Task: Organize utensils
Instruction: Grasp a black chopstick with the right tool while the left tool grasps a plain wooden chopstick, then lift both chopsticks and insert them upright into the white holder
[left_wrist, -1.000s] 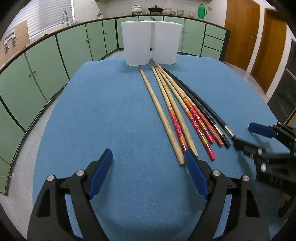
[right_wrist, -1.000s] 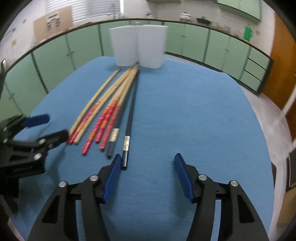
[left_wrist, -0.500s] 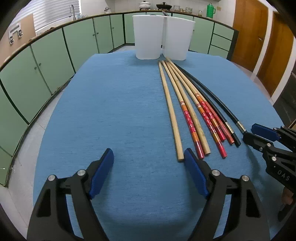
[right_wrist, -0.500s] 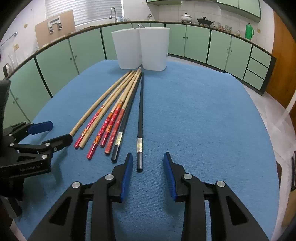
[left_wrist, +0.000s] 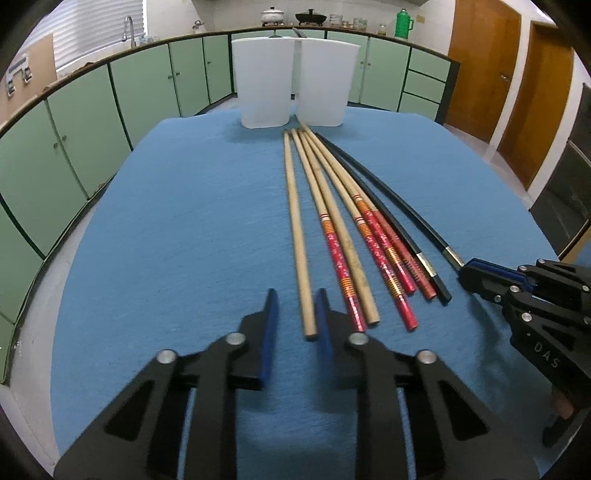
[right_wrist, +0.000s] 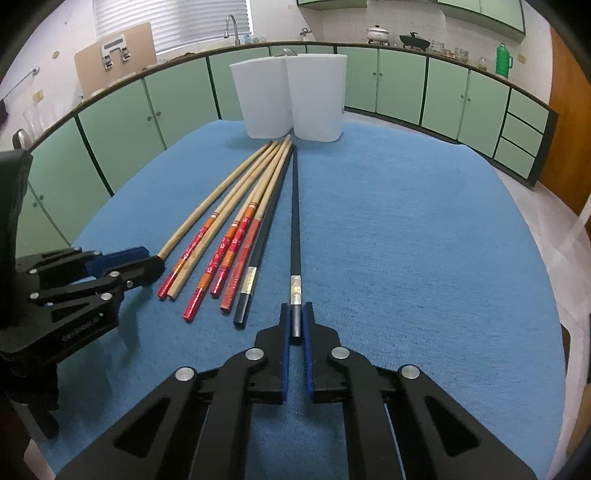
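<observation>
Several chopsticks lie fanned on the blue tablecloth (left_wrist: 177, 229): plain wooden, red-patterned and black ones. My left gripper (left_wrist: 295, 310) is narrowed around the near end of the leftmost plain wooden chopstick (left_wrist: 295, 221), with a small gap left at each blue pad. It also shows in the right wrist view (right_wrist: 147, 258). My right gripper (right_wrist: 294, 321) is shut on the near end of the rightmost black chopstick (right_wrist: 294, 221), which lies flat on the cloth. That gripper shows in the left wrist view (left_wrist: 476, 273), at the end of the black chopstick (left_wrist: 399, 210).
Two white containers (left_wrist: 264, 88) (left_wrist: 325, 85) stand side by side at the table's far edge, also in the right wrist view (right_wrist: 264, 99) (right_wrist: 317, 98). Green cabinets (left_wrist: 74, 129) surround the table. A second black chopstick (right_wrist: 258, 254) lies just left of the held one.
Both grippers moved forward onto chopstick ends and closed. The right went from half open to shut on the black chopstick. The left narrowed from wide open around the wooden one.
</observation>
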